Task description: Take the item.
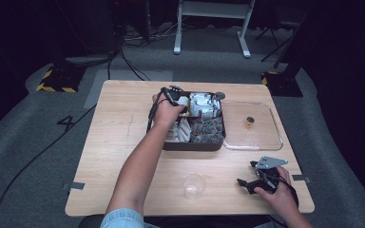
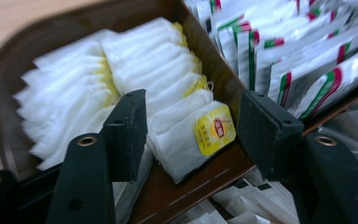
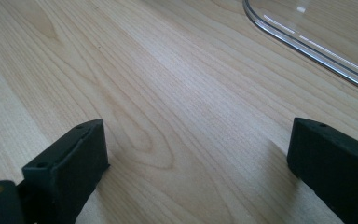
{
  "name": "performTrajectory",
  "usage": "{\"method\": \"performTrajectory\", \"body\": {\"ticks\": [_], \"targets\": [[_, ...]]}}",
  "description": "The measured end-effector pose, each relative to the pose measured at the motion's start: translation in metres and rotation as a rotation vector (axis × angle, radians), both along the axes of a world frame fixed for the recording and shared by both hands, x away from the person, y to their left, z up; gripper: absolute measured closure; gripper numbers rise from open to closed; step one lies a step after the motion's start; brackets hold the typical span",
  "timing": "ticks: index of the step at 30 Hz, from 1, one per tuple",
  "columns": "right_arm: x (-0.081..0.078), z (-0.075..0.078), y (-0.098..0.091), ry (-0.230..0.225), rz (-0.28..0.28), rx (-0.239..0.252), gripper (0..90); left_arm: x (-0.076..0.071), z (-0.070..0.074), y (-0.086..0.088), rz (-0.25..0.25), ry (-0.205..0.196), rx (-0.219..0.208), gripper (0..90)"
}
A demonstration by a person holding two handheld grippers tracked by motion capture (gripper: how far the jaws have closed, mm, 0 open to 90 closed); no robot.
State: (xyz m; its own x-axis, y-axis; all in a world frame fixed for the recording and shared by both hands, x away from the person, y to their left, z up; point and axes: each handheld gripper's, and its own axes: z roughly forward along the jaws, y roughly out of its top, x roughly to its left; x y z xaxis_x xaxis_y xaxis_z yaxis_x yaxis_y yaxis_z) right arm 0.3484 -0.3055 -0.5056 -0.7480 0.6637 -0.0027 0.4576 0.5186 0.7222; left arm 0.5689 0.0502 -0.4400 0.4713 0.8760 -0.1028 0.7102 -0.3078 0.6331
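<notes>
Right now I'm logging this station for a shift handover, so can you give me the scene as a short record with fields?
table: light wooden table
box: dark compartment box holding sachets
left claw: open, over the tea bags, jaws either side of the nearest bag, not closed on it
right claw: open, low over bare wood near the table's front right
lid: clear lid flat, right of the box
cup: clear plastic cup upright, near the front edge
</notes>
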Motion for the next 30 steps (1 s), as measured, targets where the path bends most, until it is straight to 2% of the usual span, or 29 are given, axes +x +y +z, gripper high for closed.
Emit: {"method": "performTrajectory", "body": {"ticks": [6,11,15,18,21,22,23,25,30], "targets": [[0.0,0.0,0.0,0.0,0.001,-0.001,5.1,0.003,-0.006,-0.007,-0.027,0.024,0.003,49.8],[0.0,0.0,0.0,-0.001,-0.001,0.002,5.1,0.008,-0.009,-0.006,-0.052,0.039,0.014,53.4],[0.0,0.0,0.0,-0.001,-0.001,0.0,5.1,0.012,-0.013,-0.006,-0.055,0.024,0.045,53.0],[0.0,0.0,0.0,-0.001,-0.001,0.0,5.1,0.013,-0.013,-0.006,-0.045,0.022,0.047,51.9],[0.0,0.0,0.0,-0.001,-0.001,0.001,5.1,0.013,-0.014,-0.007,-0.057,0.037,0.059,53.1],[0.0,0.0,0.0,-0.001,-0.001,0.001,5.1,0.013,-0.014,-0.008,-0.056,0.043,0.06,54.6],[0.0,0.0,0.0,0.001,-0.002,0.001,5.1,0.012,-0.014,-0.008,-0.056,0.056,0.068,61.4],[0.0,0.0,0.0,-0.001,-0.001,0.001,5.1,0.012,-0.013,-0.009,-0.061,0.077,0.085,63.3],[0.0,0.0,0.0,-0.001,-0.001,0.001,5.1,0.01,-0.011,-0.009,-0.085,0.08,0.122,70.9]]}}
